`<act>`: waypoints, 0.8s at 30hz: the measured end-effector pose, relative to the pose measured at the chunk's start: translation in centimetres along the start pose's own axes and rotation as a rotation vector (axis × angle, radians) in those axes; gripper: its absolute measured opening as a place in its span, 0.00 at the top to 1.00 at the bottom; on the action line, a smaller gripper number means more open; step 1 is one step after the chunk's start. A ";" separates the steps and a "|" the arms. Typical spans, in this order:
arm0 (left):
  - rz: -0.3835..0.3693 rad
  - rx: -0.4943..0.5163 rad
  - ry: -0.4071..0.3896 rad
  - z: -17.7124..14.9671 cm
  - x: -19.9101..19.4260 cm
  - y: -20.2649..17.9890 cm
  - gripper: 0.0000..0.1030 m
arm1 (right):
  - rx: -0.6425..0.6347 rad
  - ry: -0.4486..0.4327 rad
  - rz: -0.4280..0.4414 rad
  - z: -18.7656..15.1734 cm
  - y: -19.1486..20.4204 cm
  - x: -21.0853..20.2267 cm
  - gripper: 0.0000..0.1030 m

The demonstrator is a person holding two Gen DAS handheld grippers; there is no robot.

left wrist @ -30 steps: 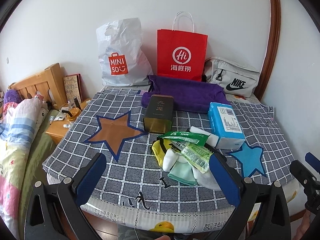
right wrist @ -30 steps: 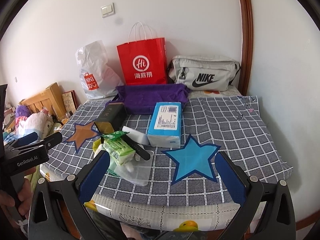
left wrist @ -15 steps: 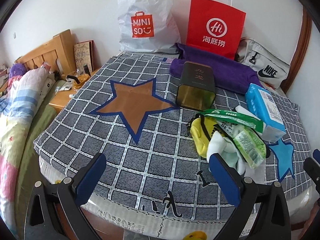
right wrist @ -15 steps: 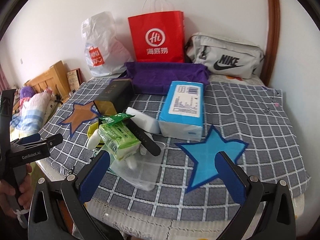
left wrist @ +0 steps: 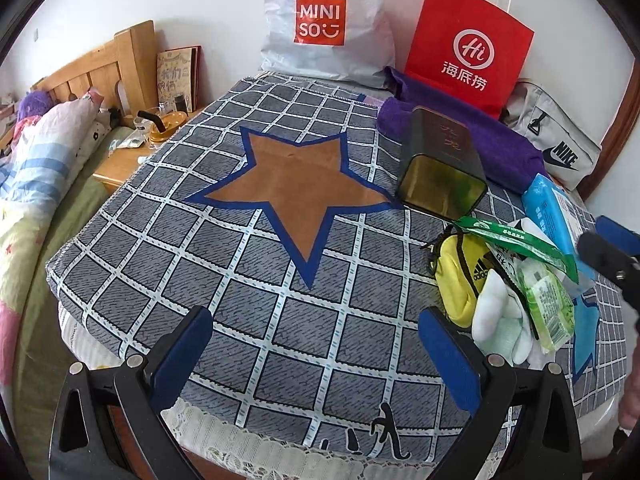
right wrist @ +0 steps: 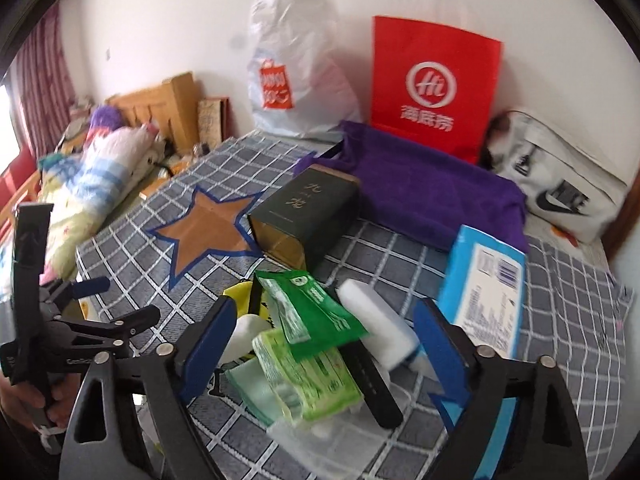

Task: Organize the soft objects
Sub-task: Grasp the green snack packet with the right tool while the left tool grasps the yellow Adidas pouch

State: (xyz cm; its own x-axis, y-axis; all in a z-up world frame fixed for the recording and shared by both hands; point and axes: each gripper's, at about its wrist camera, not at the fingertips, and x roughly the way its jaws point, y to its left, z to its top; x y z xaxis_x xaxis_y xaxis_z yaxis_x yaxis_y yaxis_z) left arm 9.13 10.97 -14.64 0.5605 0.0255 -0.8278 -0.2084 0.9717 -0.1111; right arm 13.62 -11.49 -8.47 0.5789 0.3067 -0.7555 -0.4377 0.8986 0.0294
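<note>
Left tool (left wrist: 312,344) stands apart over bare checked desk (left wrist: 248,280); right tool (right wrist: 324,332), closing, straddles the green tissue pack (right wrist: 308,376), not yet clamped.

Soft daylight fills my room, apparently entering from the window at the far left of my right-wrist view. Shadows stay faint. My left-wrist picture is sharp; the glossy dark green metal tin (left wrist: 442,168) shows a dull sheen on its end face. My right-wrist picture is smeared: the red paper bag with white logo (right wrist: 434,84) and grey fabric pouch (right wrist: 560,184) blur. Both fisheye frames bend at dark corners.
</note>
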 end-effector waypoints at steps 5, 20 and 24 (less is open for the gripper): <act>-0.027 -0.012 0.024 0.2 1.2 0.3 0.00 | -0.075 0.110 0.019 0.8 0.9 3.7 0.23; -0.060 -0.024 0.053 0.9 2.5 0.7 0.00 | -0.051 0.216 0.073 0.8 0.2 7.2 0.53; -0.056 -0.023 0.056 1.0 2.6 0.5 0.00 | -0.009 0.175 0.100 0.9 -0.7 5.9 0.53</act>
State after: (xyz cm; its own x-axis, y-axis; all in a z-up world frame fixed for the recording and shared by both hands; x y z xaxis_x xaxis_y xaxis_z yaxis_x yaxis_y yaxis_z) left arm 11.29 11.81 -16.27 0.5265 -0.0424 -0.8491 -0.1968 0.9655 -0.1703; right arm 17.90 -10.01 -12.37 0.4043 0.3344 -0.8513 -0.4937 0.8633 0.1046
